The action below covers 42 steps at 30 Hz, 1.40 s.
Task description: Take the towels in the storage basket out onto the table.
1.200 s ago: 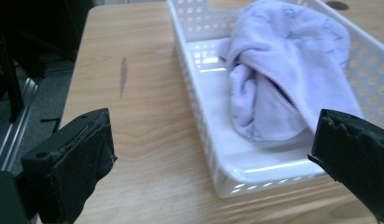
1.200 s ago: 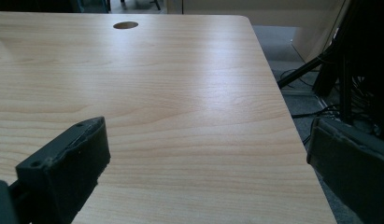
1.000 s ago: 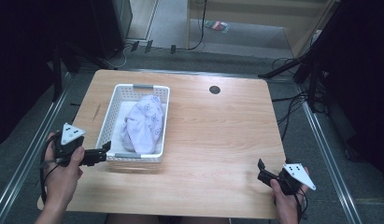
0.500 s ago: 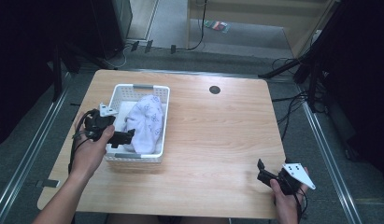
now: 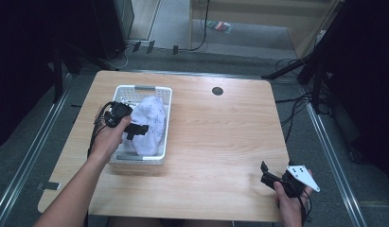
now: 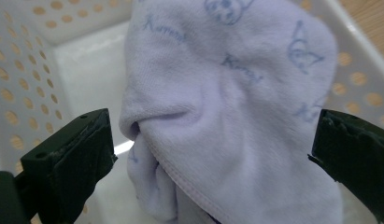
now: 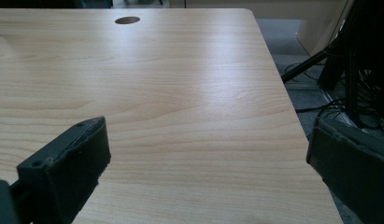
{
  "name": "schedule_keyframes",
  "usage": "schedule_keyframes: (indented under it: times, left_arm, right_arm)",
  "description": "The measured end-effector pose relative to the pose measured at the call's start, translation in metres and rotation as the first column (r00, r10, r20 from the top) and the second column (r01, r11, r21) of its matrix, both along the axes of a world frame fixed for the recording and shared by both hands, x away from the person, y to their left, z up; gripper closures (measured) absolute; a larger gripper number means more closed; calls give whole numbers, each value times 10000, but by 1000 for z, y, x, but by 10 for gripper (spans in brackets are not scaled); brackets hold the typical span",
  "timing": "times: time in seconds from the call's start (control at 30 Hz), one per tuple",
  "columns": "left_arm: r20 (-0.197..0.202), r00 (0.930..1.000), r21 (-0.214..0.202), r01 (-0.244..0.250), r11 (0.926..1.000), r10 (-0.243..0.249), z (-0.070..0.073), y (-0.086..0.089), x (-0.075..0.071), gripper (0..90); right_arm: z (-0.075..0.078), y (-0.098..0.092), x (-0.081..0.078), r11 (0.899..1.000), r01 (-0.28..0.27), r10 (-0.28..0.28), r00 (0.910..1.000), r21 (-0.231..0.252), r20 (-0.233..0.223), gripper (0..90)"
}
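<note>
Since the earlier frame, my left gripper [image 5: 137, 129] has pushed further over the white basket [image 5: 144, 89] and now sits right above the pale printed cloth [image 5: 152, 120] heaped inside it. Its own camera shows the jaws wide apart, one on each side of a bunched fold of the cloth [image 6: 227, 116], with nothing pinched between them. I see the basket's perforated wall [image 6: 21, 84] just behind. My right gripper [image 5: 267, 175] has not shifted: it rests near the wooden table's [image 5: 220, 142] front right corner, jaws spread over bare wood.
</note>
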<state>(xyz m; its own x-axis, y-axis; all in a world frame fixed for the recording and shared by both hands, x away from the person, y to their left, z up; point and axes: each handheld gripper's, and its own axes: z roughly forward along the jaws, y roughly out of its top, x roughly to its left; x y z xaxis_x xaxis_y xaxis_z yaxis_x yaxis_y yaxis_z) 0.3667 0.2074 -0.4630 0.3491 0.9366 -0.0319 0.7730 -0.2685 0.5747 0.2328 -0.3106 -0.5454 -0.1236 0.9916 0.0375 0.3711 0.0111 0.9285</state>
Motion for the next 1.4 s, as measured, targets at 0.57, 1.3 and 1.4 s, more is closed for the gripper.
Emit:
schedule_keyframes:
  times: [0.57, 1.3, 1.4]
  left_arm:
    - [-1505, 9886, -295, 27, 9996, -71, -38, -8, 33, 0]
    - [-2388, 9674, -327, 787, 9964, -843, -48, -11, 34, 533]
    - [-2428, 9669, -456, 695, 9965, -786, -46, -11, 34, 616]
  right_arm:
    - [0, 1, 0, 10000, -21, 21, 10000, -36, -38, 0]
    - [0, 2, 1, 9999, -22, 19, 9998, -171, -199, 11]
    - [0, 2, 2, 9999, -10, 6, 9997, -155, -234, 19]
